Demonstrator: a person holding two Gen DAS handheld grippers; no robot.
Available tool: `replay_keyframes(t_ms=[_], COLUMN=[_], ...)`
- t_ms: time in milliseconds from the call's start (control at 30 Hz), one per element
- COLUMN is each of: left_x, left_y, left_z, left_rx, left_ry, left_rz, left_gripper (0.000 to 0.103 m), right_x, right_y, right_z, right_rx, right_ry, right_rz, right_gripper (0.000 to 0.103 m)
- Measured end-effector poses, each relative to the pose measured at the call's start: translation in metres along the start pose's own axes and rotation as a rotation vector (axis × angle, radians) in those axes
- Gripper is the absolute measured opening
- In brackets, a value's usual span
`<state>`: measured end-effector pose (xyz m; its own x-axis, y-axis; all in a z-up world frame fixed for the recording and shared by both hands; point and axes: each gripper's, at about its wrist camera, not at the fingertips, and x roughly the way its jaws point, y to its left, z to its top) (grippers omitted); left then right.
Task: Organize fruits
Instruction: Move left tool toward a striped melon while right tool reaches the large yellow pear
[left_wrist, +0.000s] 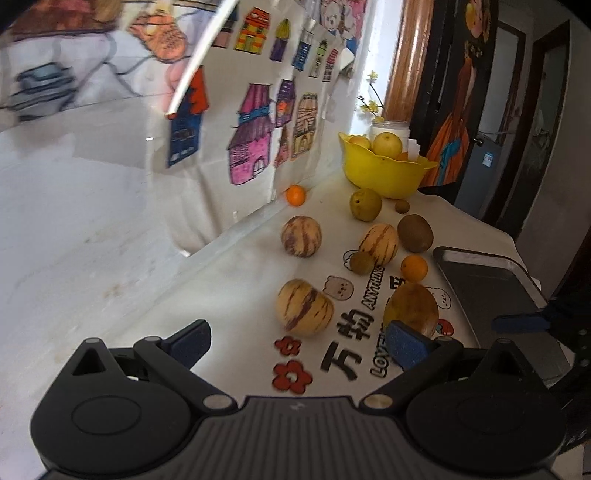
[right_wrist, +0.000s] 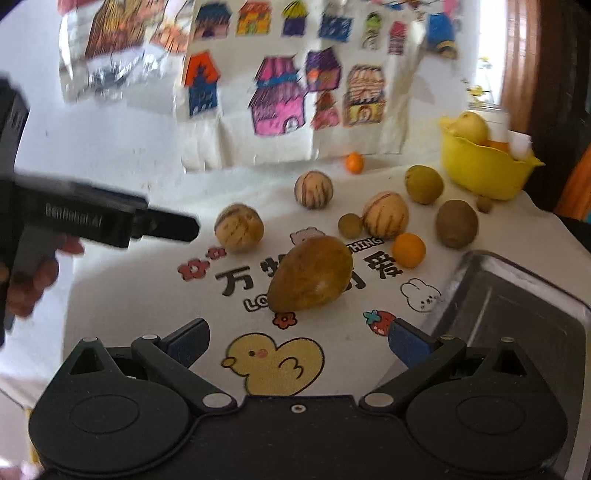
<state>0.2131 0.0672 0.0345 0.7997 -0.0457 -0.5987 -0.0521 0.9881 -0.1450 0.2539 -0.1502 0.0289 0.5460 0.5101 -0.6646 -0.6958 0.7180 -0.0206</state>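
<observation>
Item: brown mango (right_wrist: 310, 275), loose on printed cloth (right_wrist: 147, 295) just ahead of right gripper (right_wrist: 298, 341) (jaws spread, empty; left gripper (left_wrist: 298, 341) likewise); risk: rounded fruit may roll aside under off-centre pinch, nudging nearby orange (right_wrist: 408, 250)

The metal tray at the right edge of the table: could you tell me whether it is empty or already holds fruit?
Empty, as far as shown: the metal tray shows only bare surface, though part of it runs out of frame.
</observation>
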Motion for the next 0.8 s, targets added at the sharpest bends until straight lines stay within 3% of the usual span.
replay_keyframes(t_ms=[400, 667, 800], left_x=[0.047, 0.063, 0.069], left_y=[0.012, 0.019, 0.021], left_z=[0.008, 0.008, 0.008], left_rx=[-0.038, -0.079, -0.093], left_ry=[0.025, 0.046, 0.056], left_rz=[-0.066, -0.123, -0.139], left_gripper=[0.097, 0.081, 0.074], right_x=[0.04, 0.056, 0.065], right_y=[-0.005, -0.013, -0.018], right_z=[0.016, 0.024, 0.026], right_rx=[-0.105, -0.084, -0.058], right_ry=[0.019, 0.031, 0.044], right_rz=[0.051, 0.066, 0.084], right_gripper=[0.098, 0.095, 0.086])
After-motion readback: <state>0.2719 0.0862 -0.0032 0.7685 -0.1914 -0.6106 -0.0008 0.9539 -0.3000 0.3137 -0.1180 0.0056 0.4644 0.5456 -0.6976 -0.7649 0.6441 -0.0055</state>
